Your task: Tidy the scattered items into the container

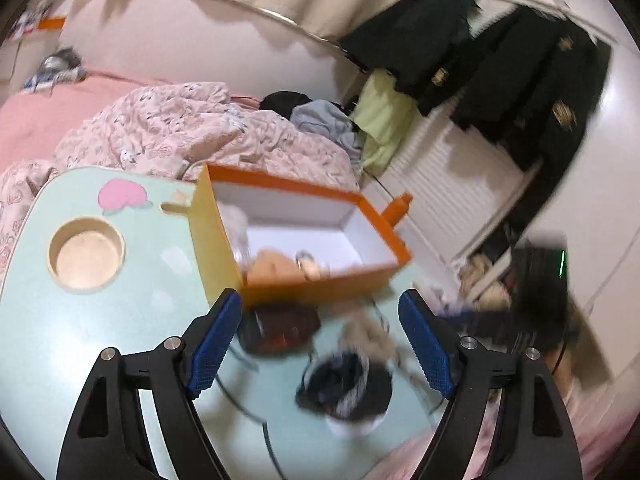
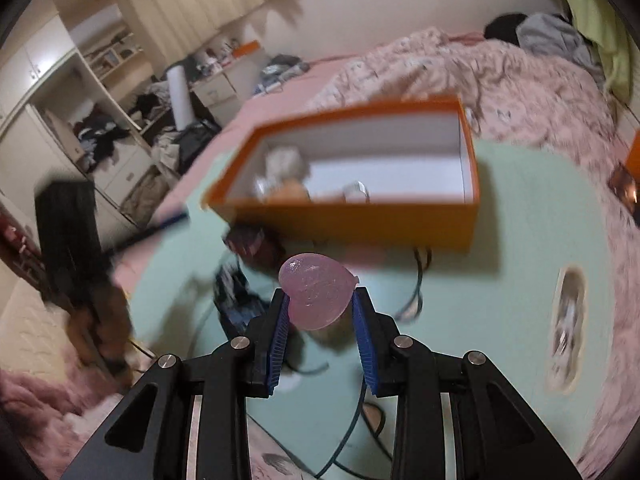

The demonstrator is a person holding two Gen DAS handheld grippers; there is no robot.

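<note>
Our right gripper (image 2: 319, 300) has its blue ribbed pads clamped on a translucent pink heart-shaped soft piece (image 2: 316, 294), held in the air over the pale green tabletop (image 2: 500, 280) and short of the open orange cardboard box with a white lining (image 2: 360, 216). The grip catches only the lower flanks of the heart; most of it stands proud of the fingertips. We judge that a squashy, smooth piece pinched this low could squirt forward out of the pads, and it would then drop on the table in front of the box wall, not inside it.

Our left gripper (image 1: 320, 336) hangs with its jaws spread wide and nothing between them, above a dark red pouch-like item (image 1: 280, 328) that lies just beside the box's near wall and a dark bundle with white trim (image 1: 348, 384) nearer to us. Both are blurred, so we cannot say exactly what they are.

The box already holds a fluffy white thing, a tan soft item and something with a metal ring, all at one end. If we let go at that end, the heart may land on the pile and roll; the bare white floor is safer.

A thin dark cable (image 2: 418, 280) loops across the table under the carried heart; a low pass could snag it and tug the box.
</note>
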